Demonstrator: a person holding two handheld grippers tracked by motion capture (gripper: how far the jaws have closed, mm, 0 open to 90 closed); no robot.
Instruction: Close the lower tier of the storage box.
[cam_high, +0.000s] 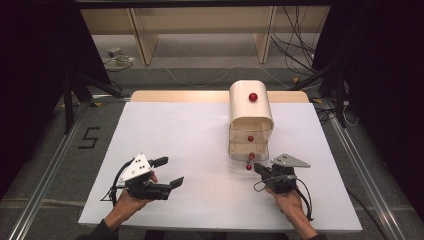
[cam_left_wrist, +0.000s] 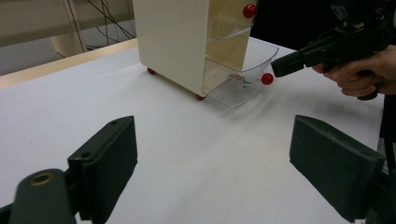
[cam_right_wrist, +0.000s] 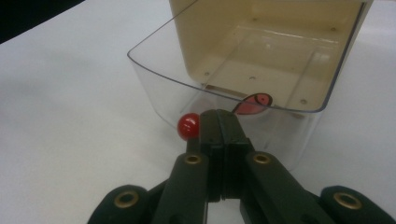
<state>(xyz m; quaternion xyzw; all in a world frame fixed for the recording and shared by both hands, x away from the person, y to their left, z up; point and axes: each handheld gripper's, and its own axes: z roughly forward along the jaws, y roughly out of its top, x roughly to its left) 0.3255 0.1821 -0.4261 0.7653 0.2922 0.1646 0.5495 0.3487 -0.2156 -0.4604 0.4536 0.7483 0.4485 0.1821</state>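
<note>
A cream cabinet (cam_high: 251, 112) with clear drawers stands right of the table's middle. Its bottom drawer (cam_right_wrist: 159, 88) is pulled out toward me, and a small red-pink piece (cam_right_wrist: 254, 103) lies inside it. My right gripper (cam_right_wrist: 218, 116) is shut, its jaws pressed together with nothing between them. Its tips sit at the drawer's front, just right of the drawer's red knob (cam_right_wrist: 188, 126). In the high view the right gripper (cam_high: 257, 167) is beside that knob (cam_high: 248, 167). My left gripper (cam_high: 170, 171) is open over the bare sheet at front left, well away from the cabinet (cam_left_wrist: 173, 42).
A white sheet (cam_high: 190, 145) covers the table. The cabinet has a red knob on top (cam_high: 253, 97) and one on the middle drawer (cam_high: 250, 138). Wooden shelving (cam_high: 200, 25) and floor cables (cam_high: 300, 50) lie beyond the far edge.
</note>
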